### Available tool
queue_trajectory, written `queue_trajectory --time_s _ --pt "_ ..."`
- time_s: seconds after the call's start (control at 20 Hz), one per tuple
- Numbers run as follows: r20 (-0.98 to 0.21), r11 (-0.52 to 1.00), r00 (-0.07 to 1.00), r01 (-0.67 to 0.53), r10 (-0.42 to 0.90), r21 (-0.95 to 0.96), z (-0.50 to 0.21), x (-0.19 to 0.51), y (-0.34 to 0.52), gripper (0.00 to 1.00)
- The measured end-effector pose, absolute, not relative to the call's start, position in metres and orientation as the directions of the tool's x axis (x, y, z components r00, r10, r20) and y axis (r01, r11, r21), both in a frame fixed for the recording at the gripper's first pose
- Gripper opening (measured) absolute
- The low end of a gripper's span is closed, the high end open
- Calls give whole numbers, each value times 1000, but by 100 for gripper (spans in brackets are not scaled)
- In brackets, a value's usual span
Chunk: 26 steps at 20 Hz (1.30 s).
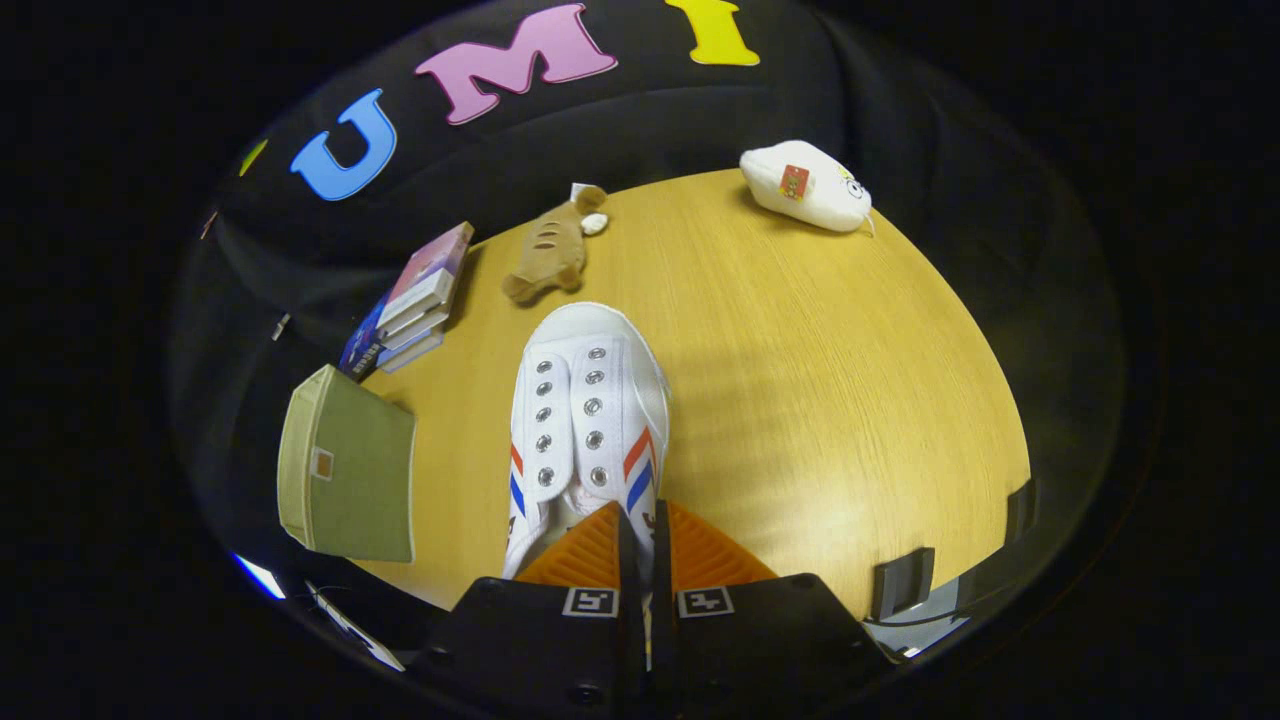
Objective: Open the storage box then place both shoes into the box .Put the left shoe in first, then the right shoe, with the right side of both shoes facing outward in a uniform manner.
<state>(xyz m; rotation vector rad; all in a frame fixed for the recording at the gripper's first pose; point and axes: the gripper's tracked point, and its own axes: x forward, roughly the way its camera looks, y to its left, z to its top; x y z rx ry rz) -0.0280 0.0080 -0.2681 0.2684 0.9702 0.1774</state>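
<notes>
Shoe (588, 420), white canvas, red and blue side stripes, metal eyelets, no laces: we log it at centre frame on the wooden table (820, 400), toe pointing away. Our gripper (634, 545) has its orange fingers (590, 555) nearly together, pinching the shoe's right collar wall. Green fabric storage box (350, 465), left. Stacked books (415, 300), upper left. Brown plush toy (552, 255), upper centre. White plush toy (808, 187), upper right.
</notes>
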Motion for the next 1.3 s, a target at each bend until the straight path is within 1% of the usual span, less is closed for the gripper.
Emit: queue_trajectory --time_s 0.3,0.5,0.65,0.8,0.95,1.15,1.3 --pt "-702 908 605 -89 377 411 -183 -51 116 7" --pt "-645 854 599 -134 474 503 -143 -61 204 7" --pt "-626 833 578 -190 523 520 -128 -66 268 7" --pt "-629 820 546 -222 553 528 -130 -69 326 7" --pt "-646 819 523 -213 557 533 -146 -67 369 7" --pt "-704 869 520 -193 484 455 -181 -58 393 7" --pt "-747 894 499 -165 439 416 -207 -57 398 7"
